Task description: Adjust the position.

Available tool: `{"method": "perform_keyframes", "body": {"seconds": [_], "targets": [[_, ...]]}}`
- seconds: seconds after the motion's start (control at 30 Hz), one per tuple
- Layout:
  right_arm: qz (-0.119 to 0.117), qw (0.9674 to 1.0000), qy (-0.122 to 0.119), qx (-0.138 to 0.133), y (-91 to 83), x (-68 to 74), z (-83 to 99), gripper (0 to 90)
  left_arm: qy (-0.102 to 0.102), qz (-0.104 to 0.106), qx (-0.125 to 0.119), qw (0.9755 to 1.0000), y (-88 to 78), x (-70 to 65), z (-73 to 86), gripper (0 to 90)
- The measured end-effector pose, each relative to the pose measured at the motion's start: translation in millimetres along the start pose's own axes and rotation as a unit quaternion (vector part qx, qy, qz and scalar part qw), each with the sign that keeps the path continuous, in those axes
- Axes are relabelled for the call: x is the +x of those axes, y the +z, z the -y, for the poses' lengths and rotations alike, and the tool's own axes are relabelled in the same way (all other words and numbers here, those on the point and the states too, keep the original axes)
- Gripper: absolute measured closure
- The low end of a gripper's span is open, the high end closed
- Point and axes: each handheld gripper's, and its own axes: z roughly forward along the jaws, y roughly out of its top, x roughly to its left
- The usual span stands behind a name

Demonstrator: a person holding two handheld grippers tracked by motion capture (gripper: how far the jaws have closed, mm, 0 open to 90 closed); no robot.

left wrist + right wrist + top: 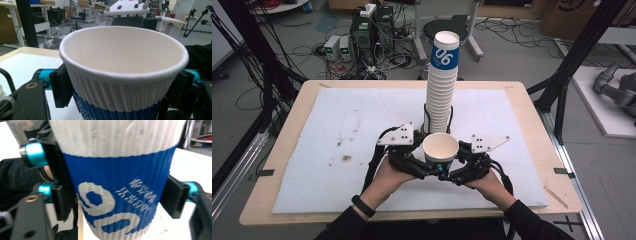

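A single paper cup [440, 147], white and ribbed with a blue band, is held upright just above the white mat, its mouth facing up. My left gripper [426, 169] comes at it from the left and my right gripper [451, 172] from the right. In the left gripper view the cup [122, 67] sits between the black pads [60, 87], which press on it just under the rim. The right gripper view has the cup's blue band [115, 182] between its pads [175, 195], which touch both sides. Both grippers are shut on the cup.
A tall stack of matching cups [443, 85] stands right behind the held cup, at the middle of the white mat [337, 150]. The mat covers most of the wooden table [532, 115]. Black frame posts rise at the table's left and right.
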Motion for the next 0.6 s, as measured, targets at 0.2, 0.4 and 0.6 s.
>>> {"method": "perform_keyframes", "body": {"seconds": [0.2, 0.4, 0.6], "targets": [[-0.002, 1.0, -0.003, 0.001, 0.1, 0.4, 0.2, 26.0, 0.0, -0.003, 0.001, 1.0, -0.4, -1.9, -1.6, 19.2], [0.001, 1.0, -0.009, 0.004, 1.2, 0.4, 1.1, 26.1, -0.004, -0.004, -0.007, 1.0, -3.0, -2.3, -5.1, 17.0], [0.0, 1.0, -0.008, 0.006, 2.2, 0.4, 1.7, 26.2, -0.01, -0.003, -0.009, 0.9999, -3.6, -1.7, -5.5, 17.6]]}}
